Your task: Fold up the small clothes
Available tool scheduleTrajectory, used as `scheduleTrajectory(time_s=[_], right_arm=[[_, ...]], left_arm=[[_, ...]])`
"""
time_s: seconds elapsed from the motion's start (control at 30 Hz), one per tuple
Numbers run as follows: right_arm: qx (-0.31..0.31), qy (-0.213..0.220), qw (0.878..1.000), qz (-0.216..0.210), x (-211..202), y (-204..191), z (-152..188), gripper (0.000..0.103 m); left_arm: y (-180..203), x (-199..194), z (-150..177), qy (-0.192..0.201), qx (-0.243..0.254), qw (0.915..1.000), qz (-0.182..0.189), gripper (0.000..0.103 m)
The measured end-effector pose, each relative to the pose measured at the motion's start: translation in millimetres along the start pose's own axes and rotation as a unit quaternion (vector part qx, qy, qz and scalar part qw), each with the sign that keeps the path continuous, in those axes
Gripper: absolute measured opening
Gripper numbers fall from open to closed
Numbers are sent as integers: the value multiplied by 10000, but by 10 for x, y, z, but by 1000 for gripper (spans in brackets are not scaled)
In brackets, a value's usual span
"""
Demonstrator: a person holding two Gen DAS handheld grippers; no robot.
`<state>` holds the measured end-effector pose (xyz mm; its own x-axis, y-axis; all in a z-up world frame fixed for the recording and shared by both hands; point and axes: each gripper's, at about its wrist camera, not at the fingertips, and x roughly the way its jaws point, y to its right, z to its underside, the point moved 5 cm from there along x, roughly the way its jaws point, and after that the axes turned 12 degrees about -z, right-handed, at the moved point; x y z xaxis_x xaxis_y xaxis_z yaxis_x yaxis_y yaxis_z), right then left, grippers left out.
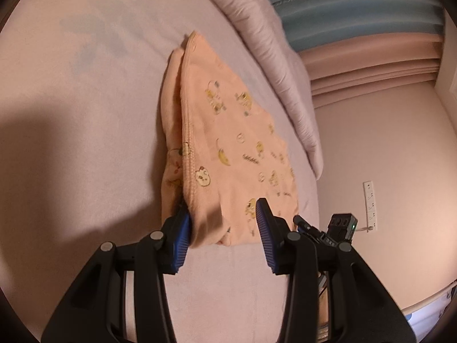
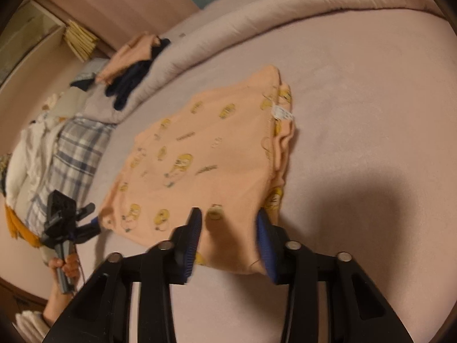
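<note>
The folded peach printed garment is seen flat on the bed, its long axis running away from both tools. Left tool and right tool each straddle the near hem, half-open; contact is unclear. Soft knit, ribbed edge, cartoon print noted.

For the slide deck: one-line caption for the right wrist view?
Right tool straddles the near edge of a folded peach printed garment on a bed.

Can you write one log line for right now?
item: peach cartoon-print cloth garment, folded on bed | left claw: astride near corner | right claw: astride near edge
</note>
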<state>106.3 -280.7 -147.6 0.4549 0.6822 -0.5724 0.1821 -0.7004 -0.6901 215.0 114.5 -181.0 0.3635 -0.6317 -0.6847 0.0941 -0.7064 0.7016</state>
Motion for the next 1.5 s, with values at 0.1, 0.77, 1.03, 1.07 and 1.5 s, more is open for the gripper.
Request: scheduleTrajectory(time_s=[0.1, 0.77, 1.03, 1.07, 1.5], right_arm=[[-41, -74, 9998, 168, 17, 39, 11, 10], [388, 218, 9982, 393, -327, 166, 164, 16], [-460, 636, 9935, 823, -483, -109, 8, 29], [-518, 613, 9933, 828, -436, -127, -22, 29], [-850, 87, 9876, 1317, 260, -87, -249, 27]], left_arm=[[-11, 49, 10, -16, -1, 10000, -82, 8], [-378, -301, 290, 339, 95, 9982, -485, 4], [138, -247, 160, 634, 882, 9919, -664, 21], [187, -189, 128, 619, 930, 9916, -654, 24], [206, 451, 114, 140, 1142, 9889, -940, 22]])
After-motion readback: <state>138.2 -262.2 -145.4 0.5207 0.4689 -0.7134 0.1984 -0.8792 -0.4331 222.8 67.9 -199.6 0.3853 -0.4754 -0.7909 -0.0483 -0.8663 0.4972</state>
